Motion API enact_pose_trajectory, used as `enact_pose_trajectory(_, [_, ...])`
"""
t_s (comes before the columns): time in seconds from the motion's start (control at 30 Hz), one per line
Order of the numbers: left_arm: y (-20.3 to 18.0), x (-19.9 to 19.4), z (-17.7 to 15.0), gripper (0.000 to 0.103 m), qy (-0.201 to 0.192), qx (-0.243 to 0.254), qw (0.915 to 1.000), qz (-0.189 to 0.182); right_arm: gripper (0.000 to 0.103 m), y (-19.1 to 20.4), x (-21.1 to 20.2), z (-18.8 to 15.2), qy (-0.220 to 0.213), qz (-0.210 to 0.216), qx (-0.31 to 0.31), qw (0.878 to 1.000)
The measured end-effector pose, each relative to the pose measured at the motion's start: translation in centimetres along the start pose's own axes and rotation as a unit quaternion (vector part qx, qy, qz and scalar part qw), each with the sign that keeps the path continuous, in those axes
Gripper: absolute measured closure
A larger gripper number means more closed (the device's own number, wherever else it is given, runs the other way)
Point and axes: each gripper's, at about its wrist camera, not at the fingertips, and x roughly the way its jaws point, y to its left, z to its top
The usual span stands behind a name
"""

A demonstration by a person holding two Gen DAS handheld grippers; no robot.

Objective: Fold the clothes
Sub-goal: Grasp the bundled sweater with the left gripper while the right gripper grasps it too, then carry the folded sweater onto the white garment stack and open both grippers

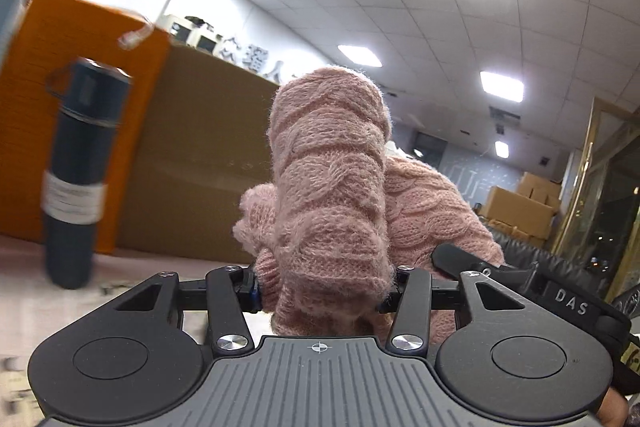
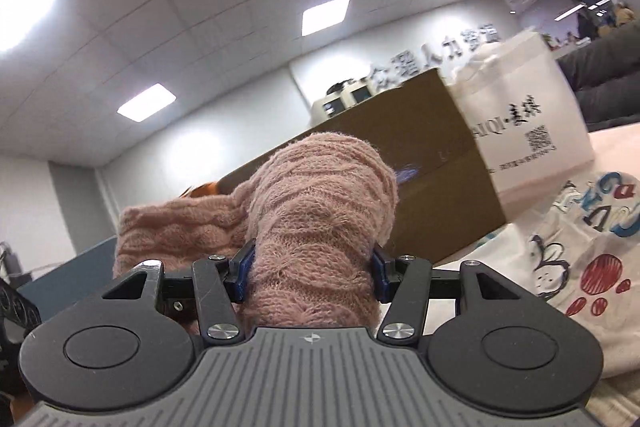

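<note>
Left gripper (image 1: pixel 320 291): jaws closed tight on a thick bunch of the pink knit sweater (image 1: pixel 332 187), held up off the table.
Right gripper (image 2: pixel 310 277): clamped on another bunch of the same sweater — fabric bulging above the pads.
Snag risk: the loose, fuzzy knit could catch on the jaw hinges and stretch.
Collision risk: the dark flask (image 1: pixel 78 167) stands near on the left — a wide swing could topple it.
Clutter: a printed white garment (image 2: pixel 580 267) lies below, so the sweater could land across it.

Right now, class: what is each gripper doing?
Left gripper: shut on the pink cable-knit sweater.
Right gripper: shut on the same sweater.
</note>
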Motion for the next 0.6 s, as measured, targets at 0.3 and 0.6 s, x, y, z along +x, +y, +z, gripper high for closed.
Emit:
enact_pose_trajectory(0.3, [1.2, 5.6, -4.6, 0.047, 0.056, -0.025, 0.9978, 0.024, 0.051, -5.0, 2.8, -1.9, 0.045, -0.133, 0.054, 0.989])
enact_pose_trajectory(0.6, [2.4, 4.8, -4.3, 0.01, 0.036, -0.035, 0.9913, 0.122, 0.04, -4.8, 3.8, -2.8, 0.076, -0.192, 0.044, 0.978])
